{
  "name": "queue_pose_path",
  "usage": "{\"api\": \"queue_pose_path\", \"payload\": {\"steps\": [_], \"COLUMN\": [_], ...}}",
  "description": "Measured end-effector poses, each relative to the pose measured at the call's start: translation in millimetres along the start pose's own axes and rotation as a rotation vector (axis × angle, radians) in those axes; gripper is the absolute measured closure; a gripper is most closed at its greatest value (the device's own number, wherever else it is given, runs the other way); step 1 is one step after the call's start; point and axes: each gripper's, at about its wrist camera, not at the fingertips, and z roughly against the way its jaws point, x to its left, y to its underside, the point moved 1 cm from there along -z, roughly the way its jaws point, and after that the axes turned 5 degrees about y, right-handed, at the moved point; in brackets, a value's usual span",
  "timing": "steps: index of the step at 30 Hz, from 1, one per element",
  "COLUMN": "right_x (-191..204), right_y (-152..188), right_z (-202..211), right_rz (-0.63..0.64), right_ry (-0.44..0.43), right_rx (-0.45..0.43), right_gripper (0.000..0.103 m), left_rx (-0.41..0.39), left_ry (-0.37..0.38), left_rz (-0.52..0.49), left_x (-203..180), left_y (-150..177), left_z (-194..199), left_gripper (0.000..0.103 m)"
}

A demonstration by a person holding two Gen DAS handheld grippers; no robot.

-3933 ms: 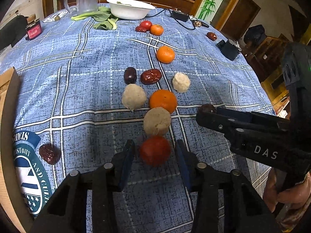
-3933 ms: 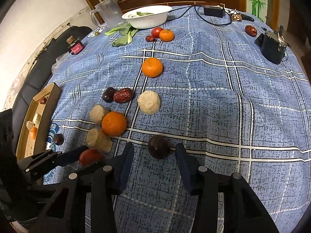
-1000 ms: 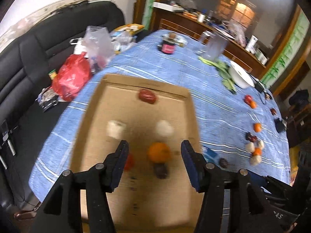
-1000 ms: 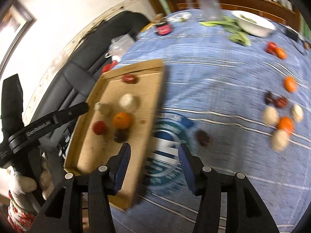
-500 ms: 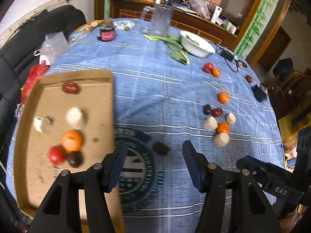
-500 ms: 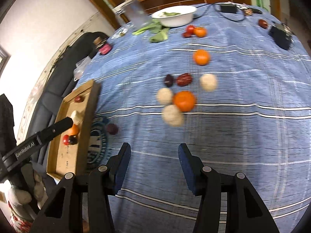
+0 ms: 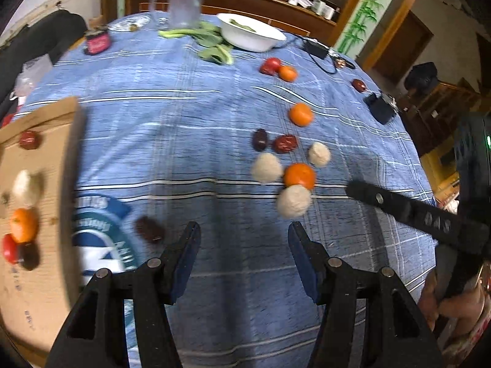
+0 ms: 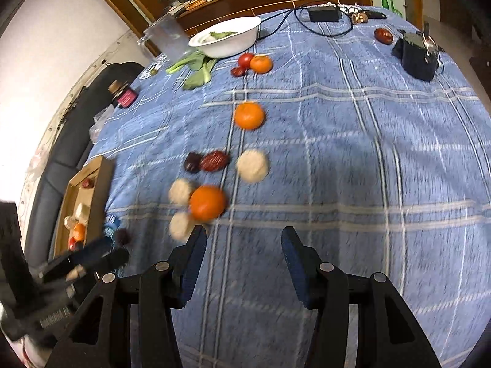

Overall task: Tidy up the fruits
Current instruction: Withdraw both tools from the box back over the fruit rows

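You have swung both views back from the cardboard tray [image 7: 46,276] at the near left to the blue-checked surface [image 7: 184,141], so the drop-off round looks finished: the red tomato [image 7: 8,248] and the dark round fruit [image 7: 29,256] that sat between your jaws a few seconds ago now lie in the tray beside an orange [image 7: 23,225], a pale ball [image 7: 24,185] and a red date [image 7: 29,140]. Your left tool [image 7: 244,254] hangs over bare cloth with its jaws apart and nothing in them; your right tool [image 8: 241,260] is just as wide and empty, a little nearer the remaining heap than half a second ago. That heap is your next work: three pale balls, the closest [image 7: 294,201] just beyond your left tool, a large orange [image 7: 299,175] touching it, a wrinkled red date [image 7: 285,143] and a dark fruit [image 7: 259,139] side by side, then a lone orange [image 7: 300,114] farther off and a tomato-and-orange pair [image 7: 277,69] by the white bowl [image 7: 251,35]. One dark date [image 7: 150,230] lies alone on the printed logo just right of the tray. Motion blur smears the near fruit and the tray edge in both views, the tray's left side is cut off, and you cannot tell what the pale balls are.
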Motion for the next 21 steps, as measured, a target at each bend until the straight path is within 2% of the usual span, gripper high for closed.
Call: {"api": "queue_pose_path", "payload": {"steps": [6,10,16,21], "right_x": [-0.5,-1.9,6.7,29.6], "right_y": [-21.8,-18.7,2.0,18.2], "right_z": [-12.2,-16.6,-14.3,-11.0], "right_rz": [0.032,0.033,0.048,0.090], "right_ry": [0.012,0.003,-0.020,-0.046], "right_rx": [-0.004,0.017,0.030,0.032], "right_gripper": [0.048,0.048,0.048,0.048], "left_rx": [0.003,-0.005,-0.049,-0.069], "left_ry": [0.028,0.010,-0.025,-0.061], "left_rz": [-0.017,-0.006,0.026,0.083], "left_x": [-14.3,-9.9,15.0,54.9], "left_y": [-4.3,-11.2,-33.1,-39.9], "left_z": [-20.9,-24.3,-13.7,9.8], "left_gripper": [0.045,0.045,0.045,0.045]}}
